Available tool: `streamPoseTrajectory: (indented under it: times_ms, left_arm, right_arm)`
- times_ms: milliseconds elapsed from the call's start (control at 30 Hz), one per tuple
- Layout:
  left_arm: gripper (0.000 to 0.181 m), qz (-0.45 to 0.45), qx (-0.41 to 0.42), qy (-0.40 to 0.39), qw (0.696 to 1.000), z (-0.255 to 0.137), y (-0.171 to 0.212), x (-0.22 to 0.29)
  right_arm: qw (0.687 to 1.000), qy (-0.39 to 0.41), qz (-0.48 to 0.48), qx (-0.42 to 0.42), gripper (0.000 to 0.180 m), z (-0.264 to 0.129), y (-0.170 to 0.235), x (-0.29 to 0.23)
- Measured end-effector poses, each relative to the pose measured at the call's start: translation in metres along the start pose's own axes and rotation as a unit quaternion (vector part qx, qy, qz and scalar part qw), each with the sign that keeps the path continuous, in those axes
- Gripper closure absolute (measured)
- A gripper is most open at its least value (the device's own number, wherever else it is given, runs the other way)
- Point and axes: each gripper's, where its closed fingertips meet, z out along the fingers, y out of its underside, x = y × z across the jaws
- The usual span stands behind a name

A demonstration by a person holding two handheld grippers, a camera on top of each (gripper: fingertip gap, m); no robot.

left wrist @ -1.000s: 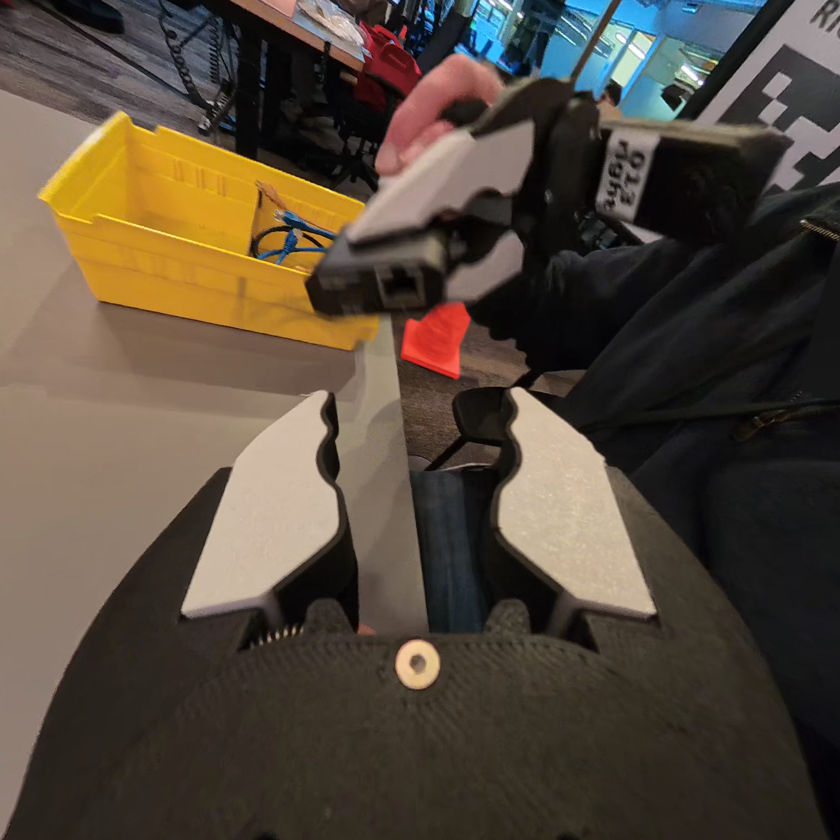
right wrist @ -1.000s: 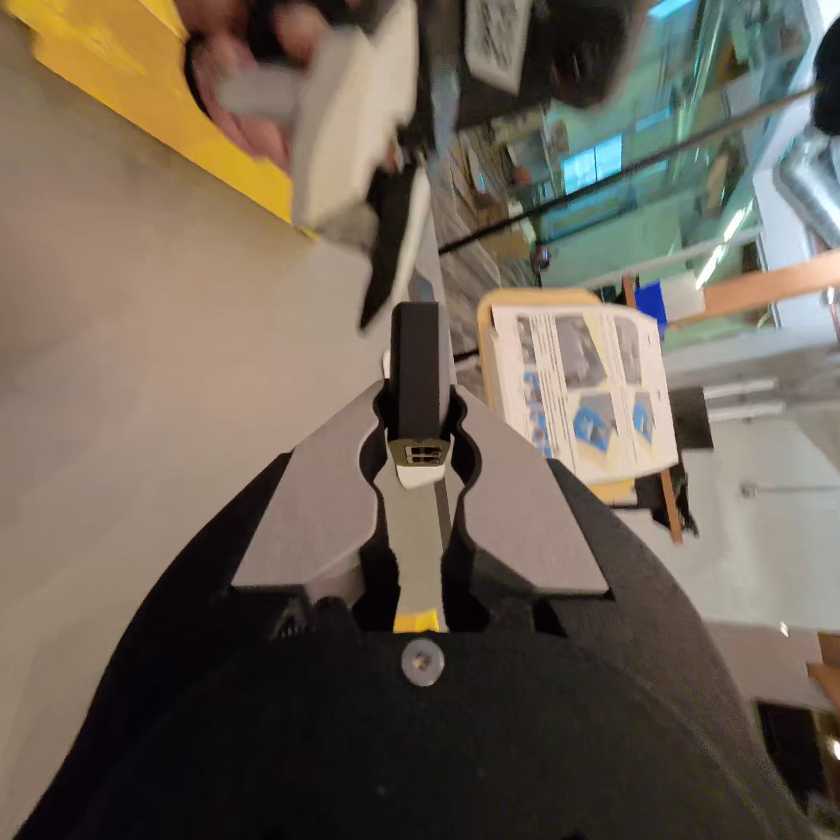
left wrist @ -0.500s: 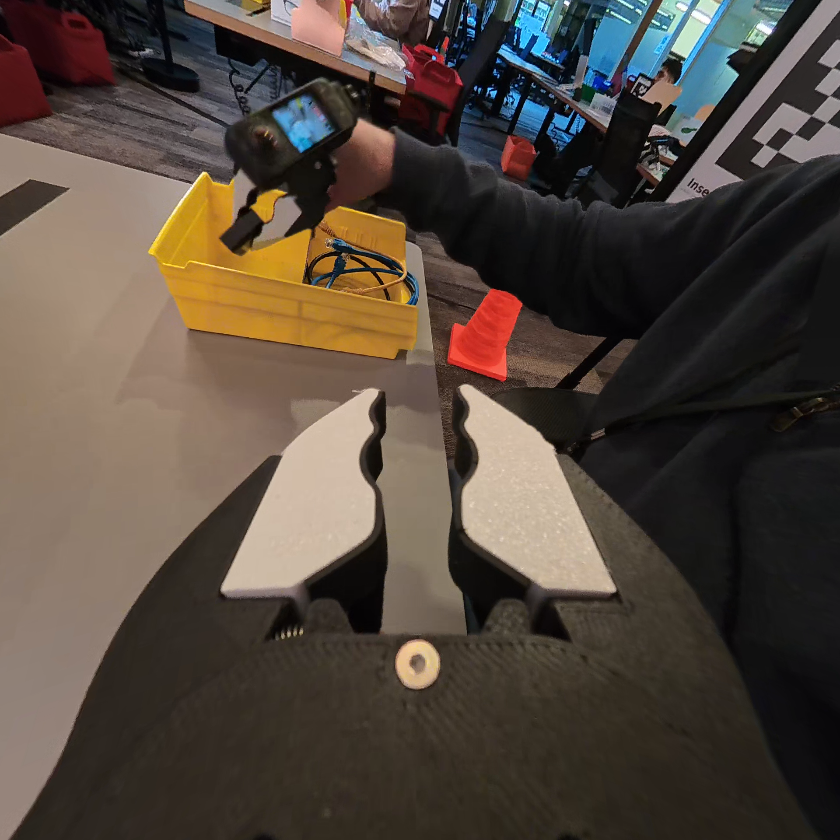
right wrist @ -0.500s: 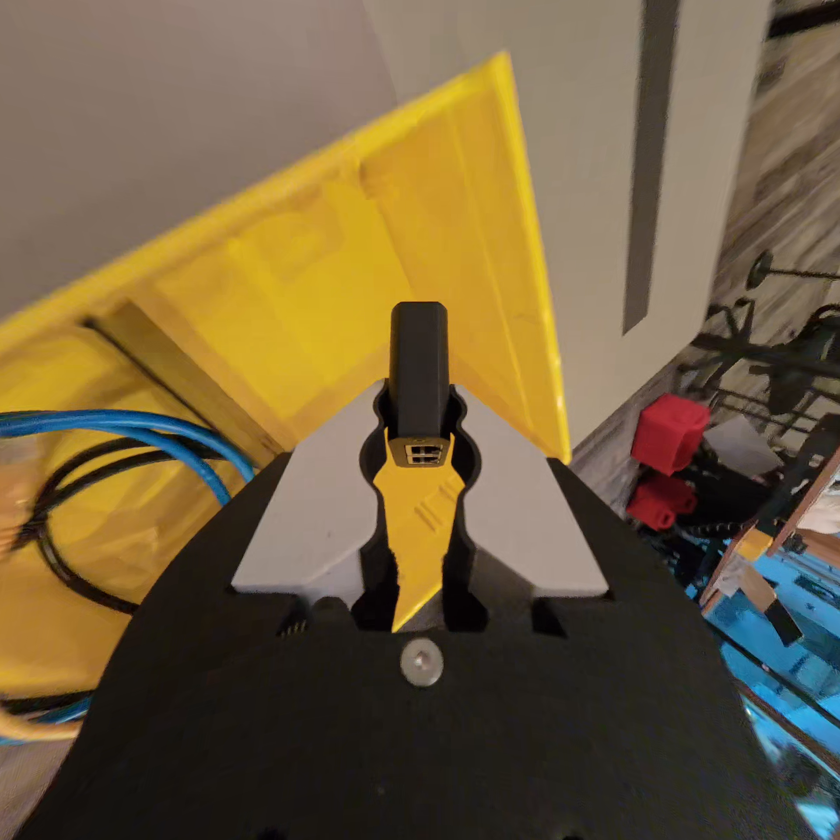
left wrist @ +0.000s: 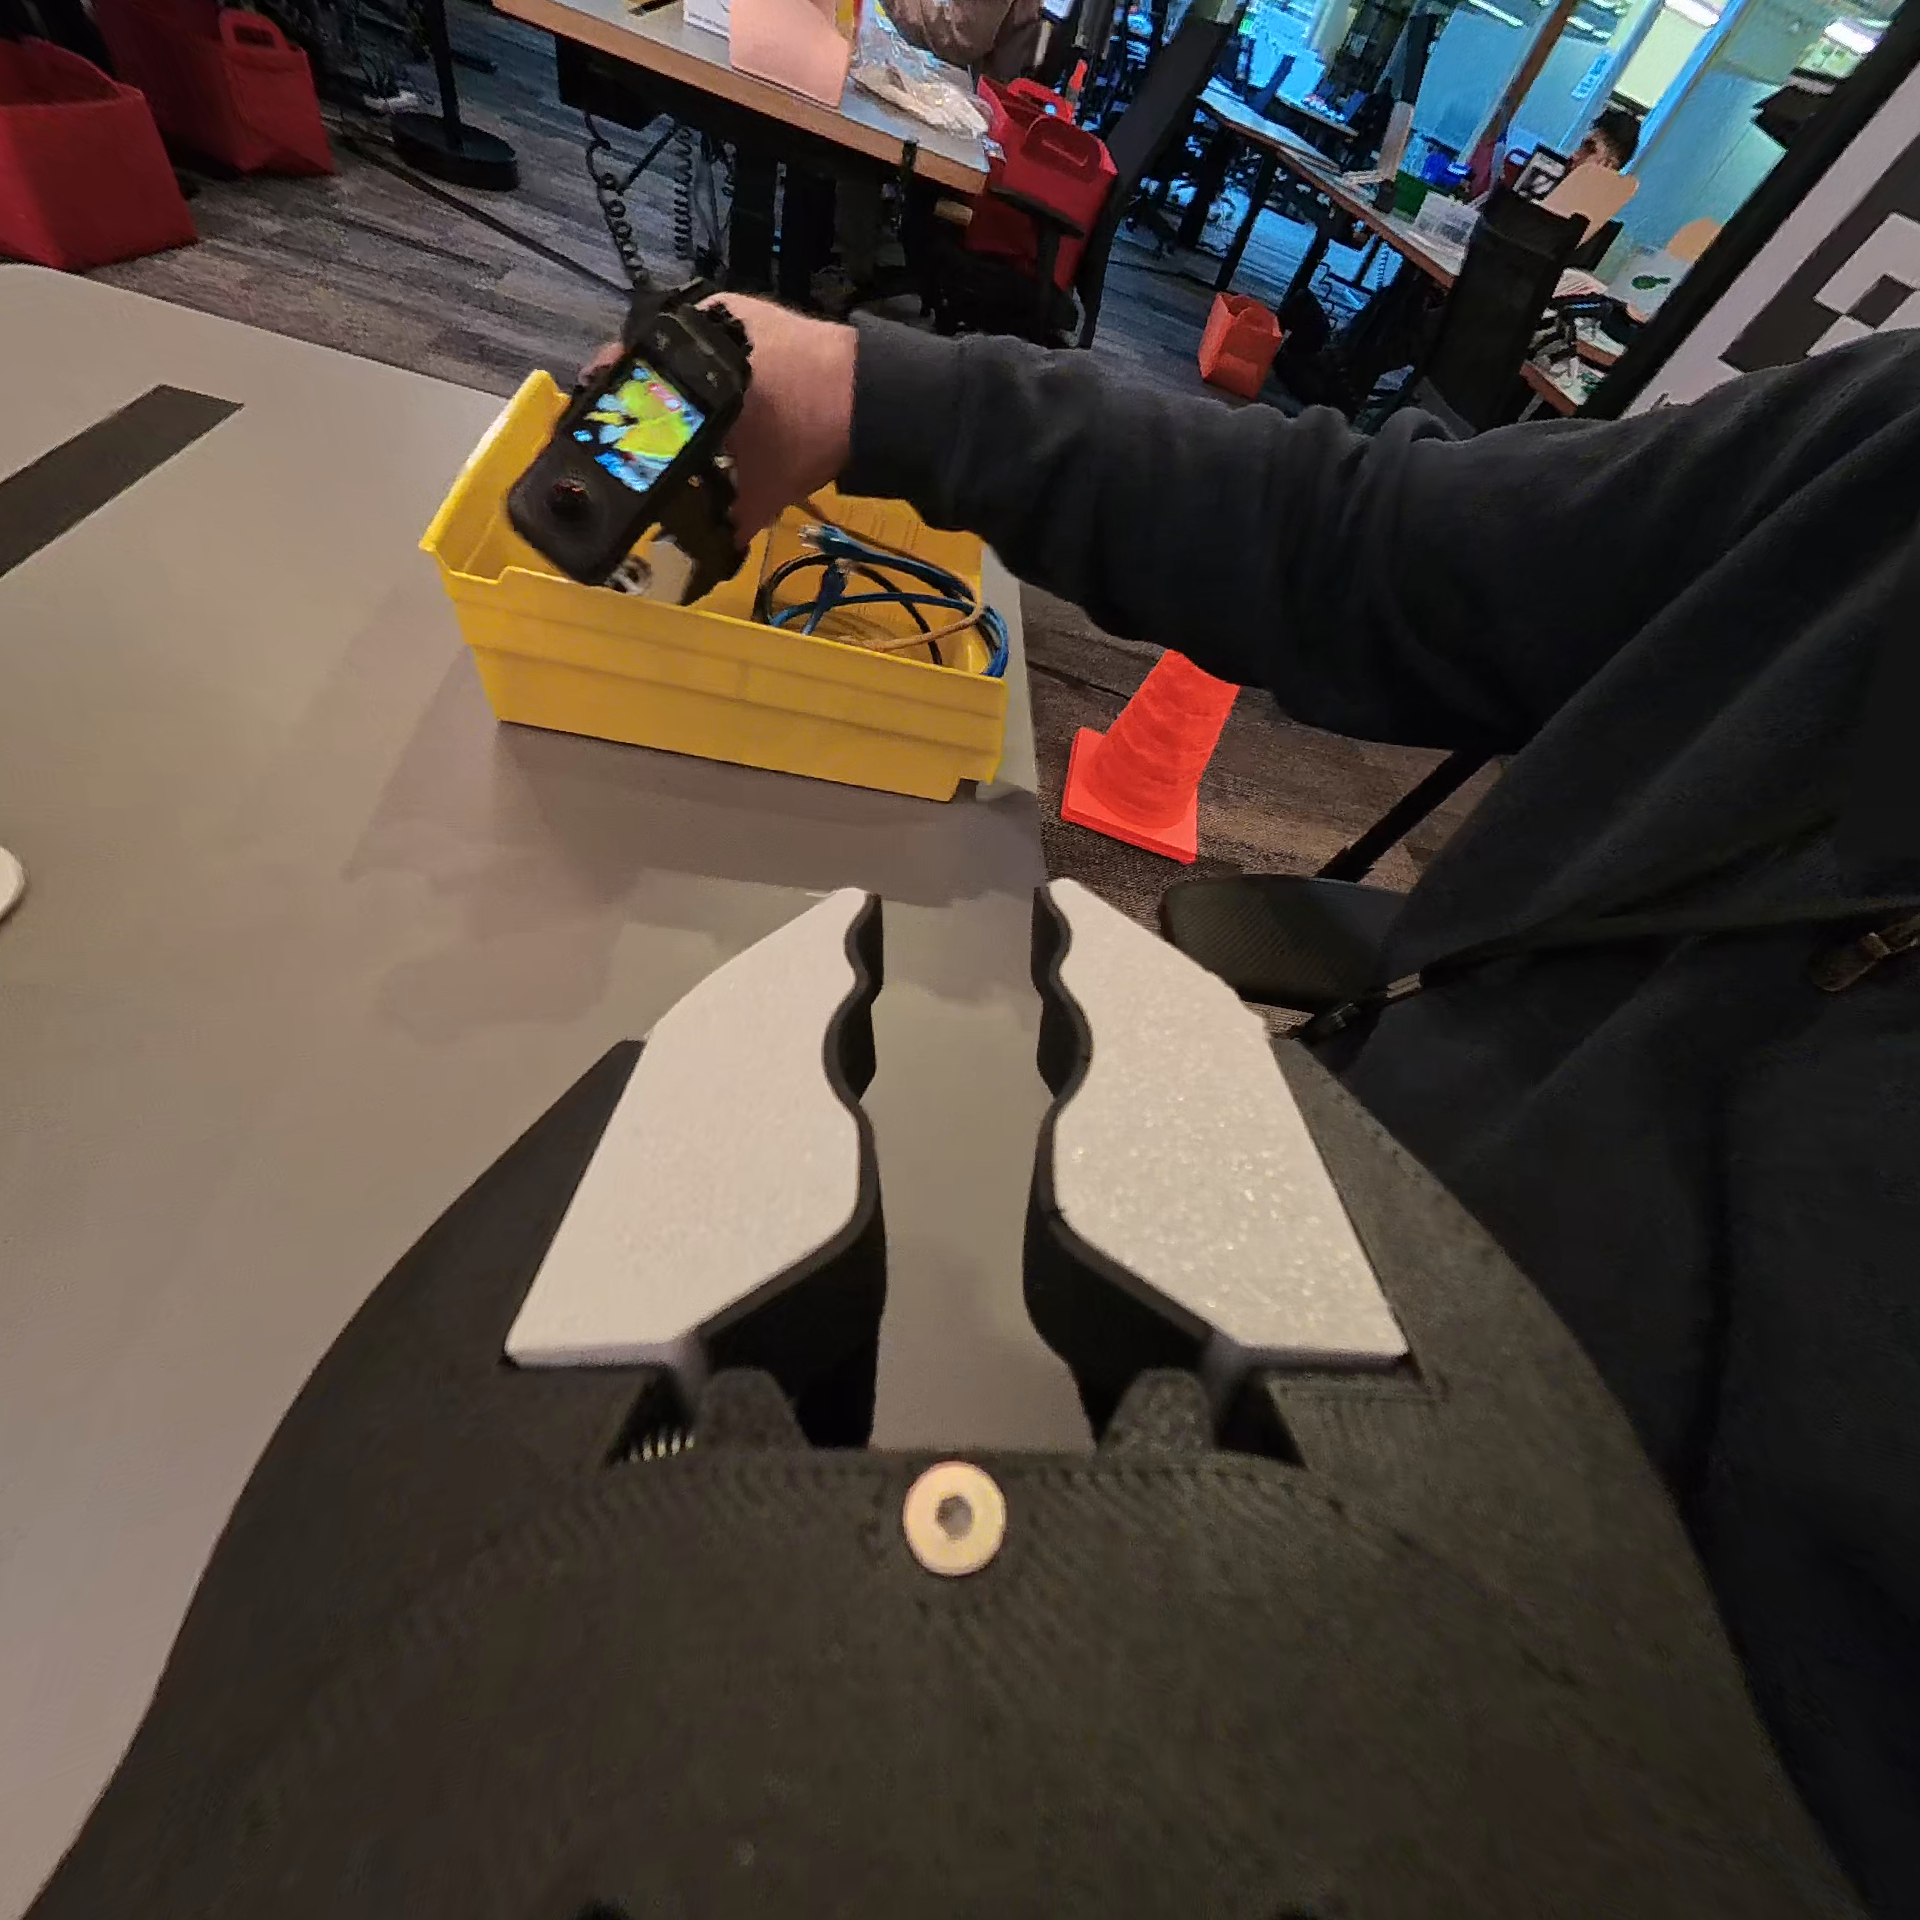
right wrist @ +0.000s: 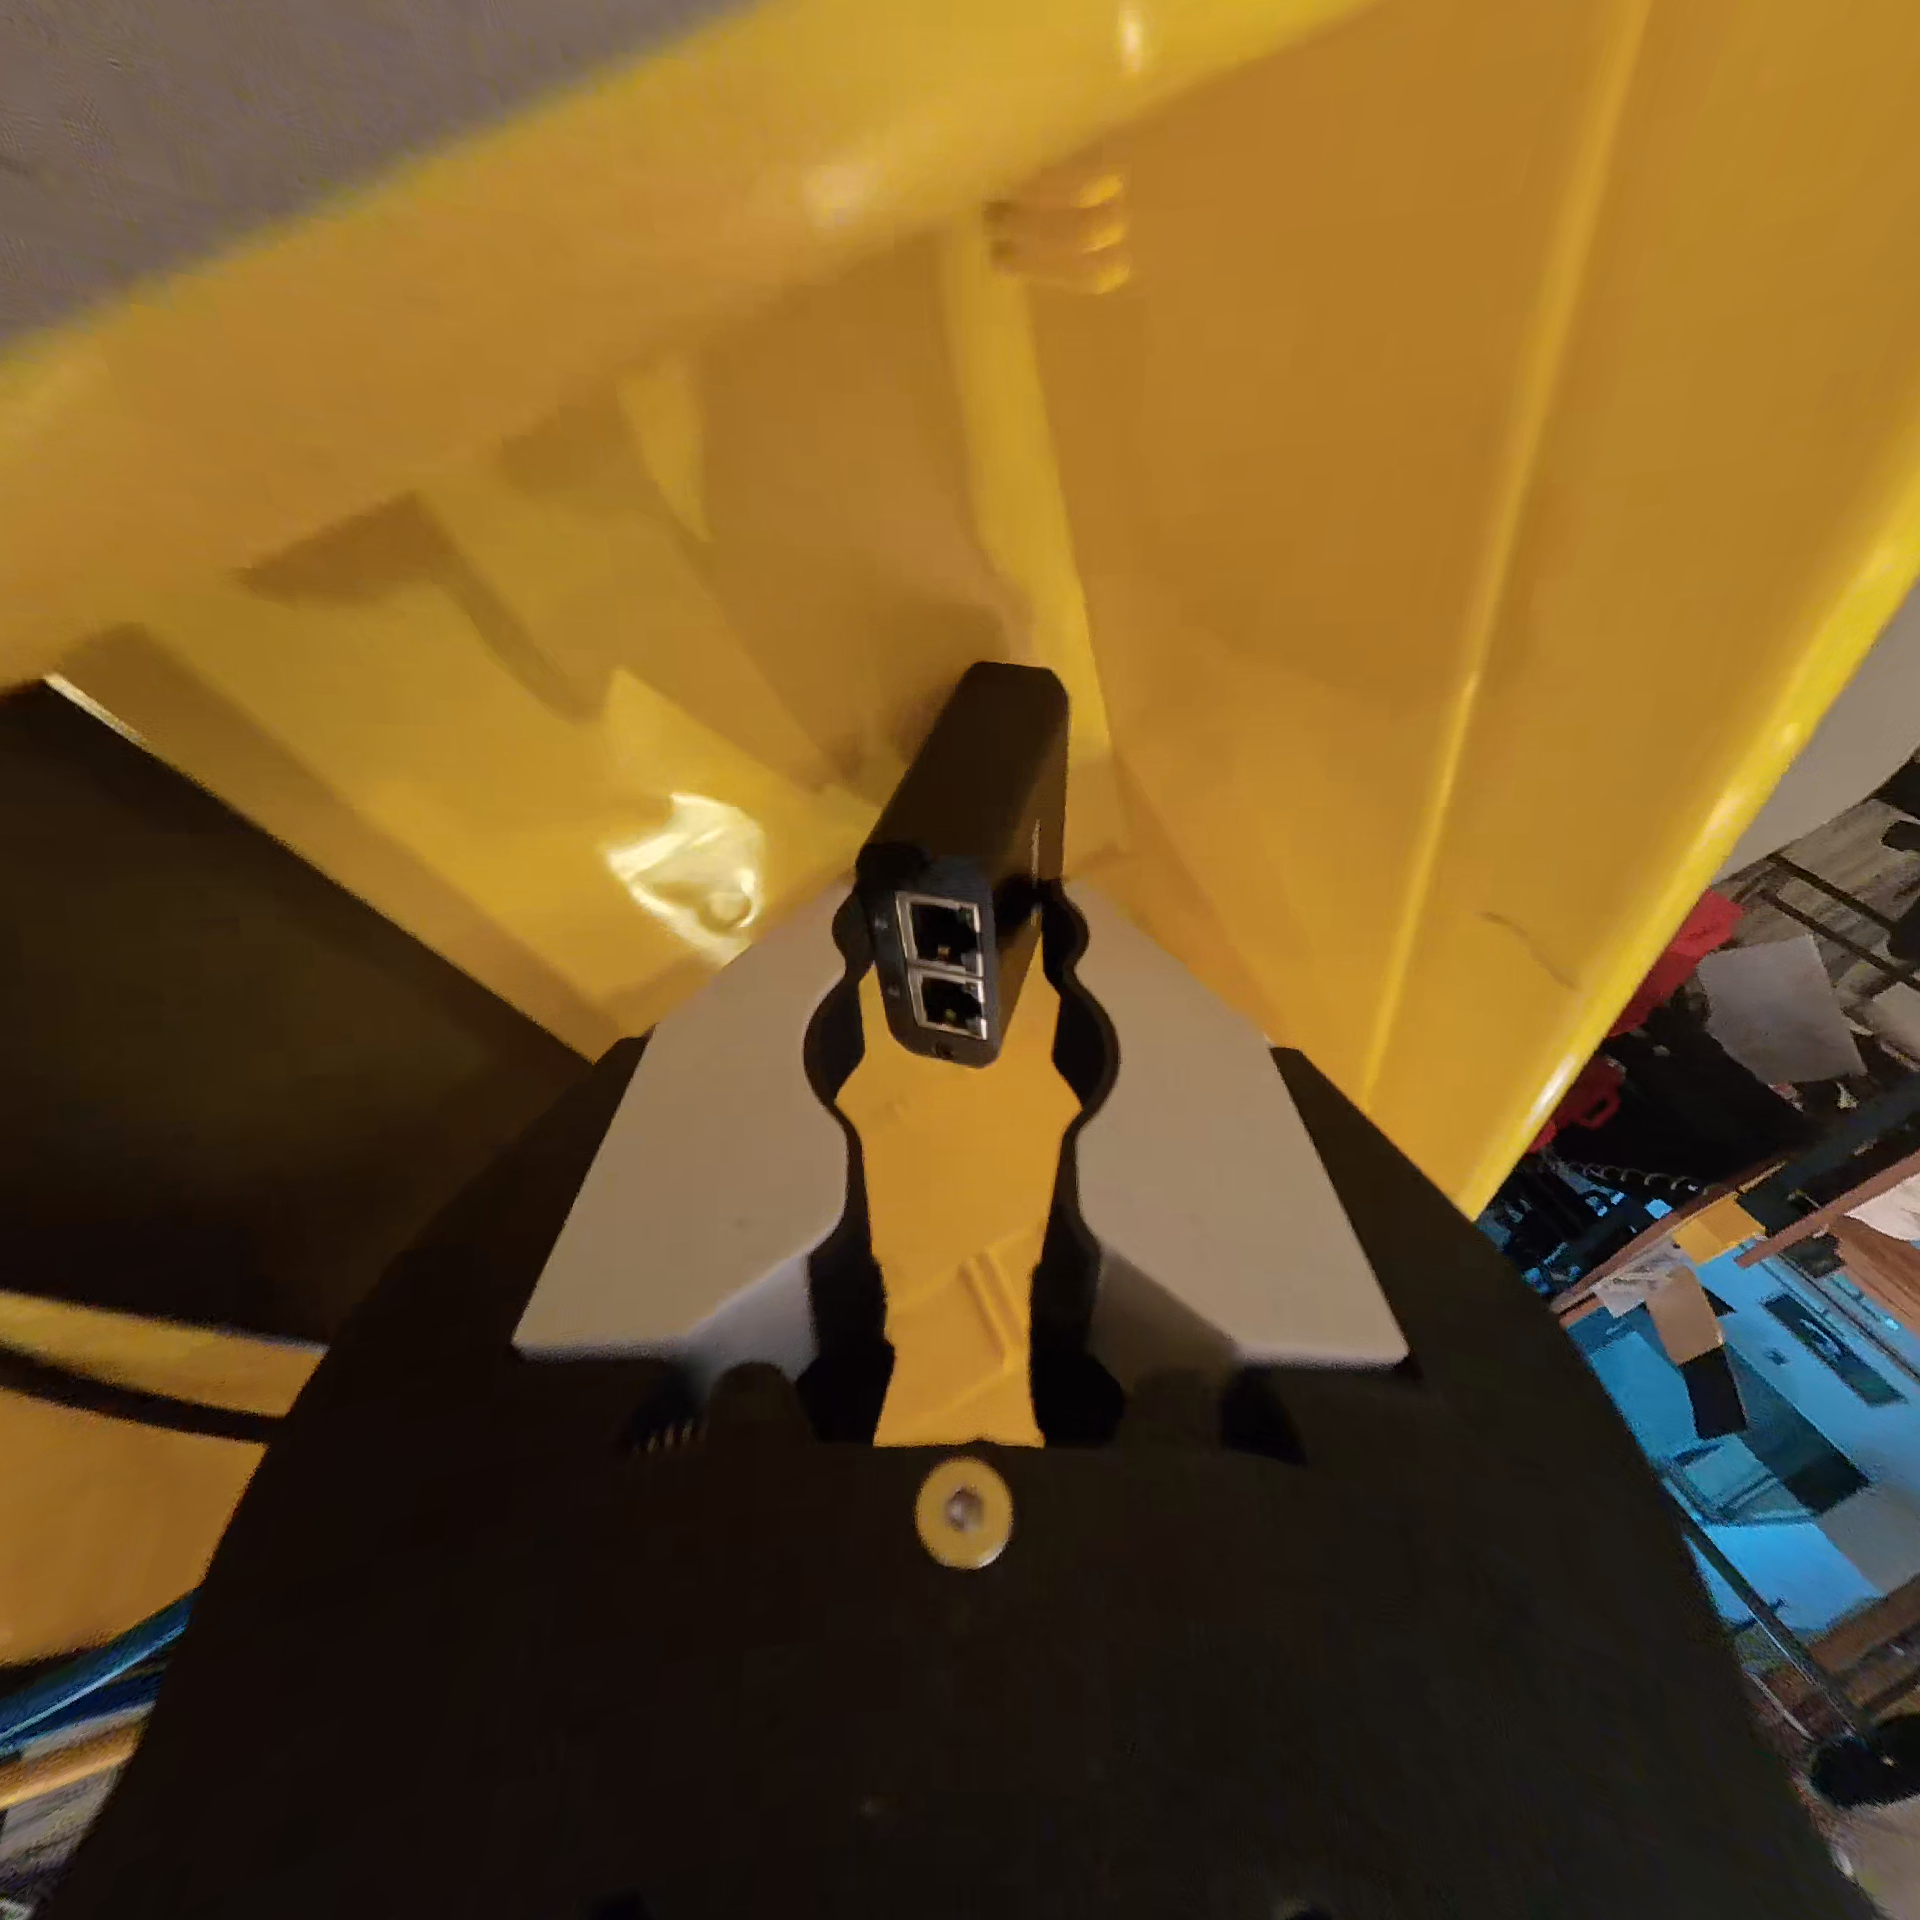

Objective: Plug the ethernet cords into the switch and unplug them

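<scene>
The black switch (right wrist: 977,790) sits between my right gripper's (right wrist: 956,894) fingertips, its two ports facing the camera. It tilts down, with its far end against the inner floor and wall of the yellow bin (right wrist: 1299,520). In the left wrist view the right gripper (left wrist: 665,566) reaches down into the left half of the bin (left wrist: 727,686). Blue, black and orange ethernet cords (left wrist: 883,608) lie coiled in the bin's right half. My left gripper (left wrist: 956,914) hovers over the grey table (left wrist: 260,935) near its right edge, partly open and empty.
A dark divider (right wrist: 156,935) splits the bin. A black tape stripe (left wrist: 104,457) crosses the table's far left. An orange cone (left wrist: 1153,758) and a black chair armrest (left wrist: 1278,935) are off the table's right edge. The person's dark sleeve (left wrist: 1351,540) spans the right side. Tip to tip, the grippers are about 45 cm apart.
My right gripper has swung from in front of the left gripper over to the bin and lowered the switch inside, where it now tilts. My left gripper narrowed from wide open.
</scene>
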Motion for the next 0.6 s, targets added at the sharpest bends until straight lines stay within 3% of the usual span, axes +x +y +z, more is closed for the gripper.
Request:
streamPoseTrajectory:
  times_ms: [333,500,600]
  left_arm:
    - [0.148,0.012,0.019,-0.063,0.998,-0.037,-0.016,-0.017]
    - [0.141,0.035,0.001,-0.128,0.991,-0.060,-0.017,-0.026]
    - [0.134,0.040,-0.015,-0.193,0.980,-0.084,-0.011,-0.039]
  right_arm:
    - [0.999,-0.014,0.041,0.024,0.142,-0.049,0.016,-0.004]
    - [0.990,0.035,0.109,0.088,0.145,-0.093,0.034,0.003]
    - [0.975,0.090,0.168,0.113,0.130,-0.113,0.062,0.013]
